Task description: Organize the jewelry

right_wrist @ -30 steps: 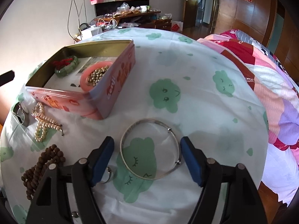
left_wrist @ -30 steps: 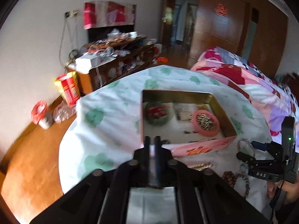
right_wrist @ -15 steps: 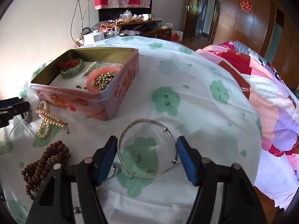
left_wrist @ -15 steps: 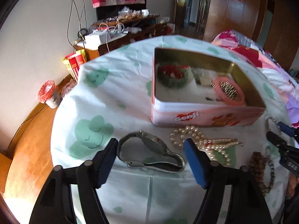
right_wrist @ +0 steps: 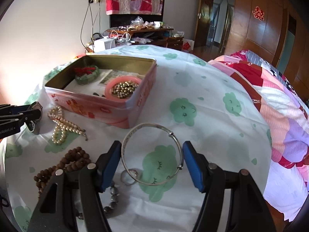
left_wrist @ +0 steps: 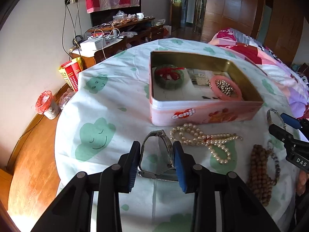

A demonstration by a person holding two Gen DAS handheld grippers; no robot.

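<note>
- Left hand-held gripper (left_wrist: pixel 156 155): jaws have just been closing around the silver metal-band wristwatch (left_wrist: pixel 157 150), standing on edge between them.
- Right hand-held gripper (right_wrist: pixel 151 163): straddling the thin silver bangle (right_wrist: pixel 151 154), half-open, pads nearly touching it.

Wall: I see plain white wall (left_wrist: pixel 38 38) on the far left.
Floor: wooden boards (left_wrist: pixel 32 164), sunlit, near left.
Furniture: cluttered low cabinet (left_wrist: pixel 123 36) far back; bed with patchwork quilt (right_wrist: pixel 270 89) right.
Doors: brown wooden wardrobe (left_wrist: pixel 241 9) far right.
</note>
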